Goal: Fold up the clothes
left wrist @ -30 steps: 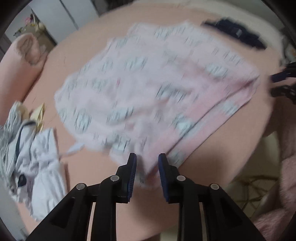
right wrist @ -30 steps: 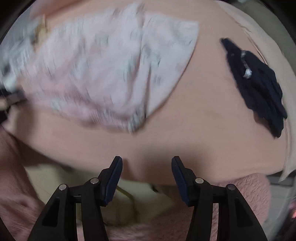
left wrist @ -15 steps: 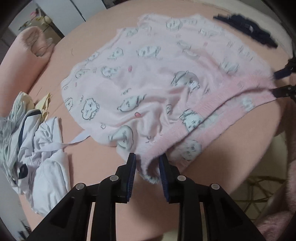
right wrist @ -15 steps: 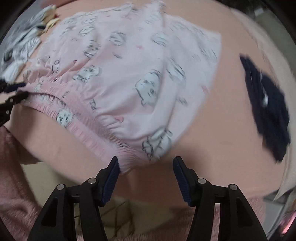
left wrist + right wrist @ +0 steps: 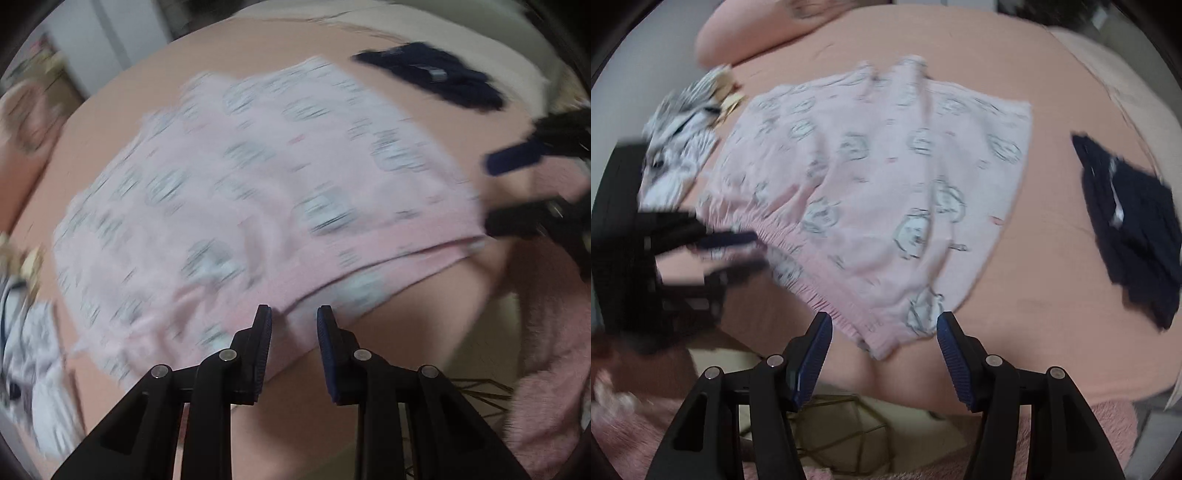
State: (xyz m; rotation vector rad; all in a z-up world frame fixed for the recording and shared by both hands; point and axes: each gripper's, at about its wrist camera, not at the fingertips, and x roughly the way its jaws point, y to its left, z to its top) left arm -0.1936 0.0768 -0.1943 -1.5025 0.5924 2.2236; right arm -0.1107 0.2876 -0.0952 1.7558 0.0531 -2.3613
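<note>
Pink shorts point(image 5: 277, 177) printed with cartoon faces lie spread on the peach bed point(image 5: 1052, 295), elastic waistband toward me. My left gripper point(image 5: 294, 328) sits at the waistband's left end, jaws narrowly apart with the bunched band pinched between the tips. From the right wrist view, the left gripper point(image 5: 738, 251) shows at the left side of the shorts point(image 5: 886, 177). My right gripper point(image 5: 884, 332) is open wide, and the waistband's right corner lies between its fingers without touching them. It shows blurred in the left wrist view point(image 5: 517, 192).
A folded navy garment point(image 5: 1134, 221) lies on the bed right of the shorts. A crumpled white and striped pile point(image 5: 679, 129) sits to the left, below a peach pillow point(image 5: 757, 33). The bed's near edge drops to the floor; fuzzy pink sleeves point(image 5: 546, 332) frame it.
My right gripper has come forward from off the bed's edge until the waistband's right corner lies between its open fingers. The left gripper stays at the band's other end. Both views are motion-blurred.
</note>
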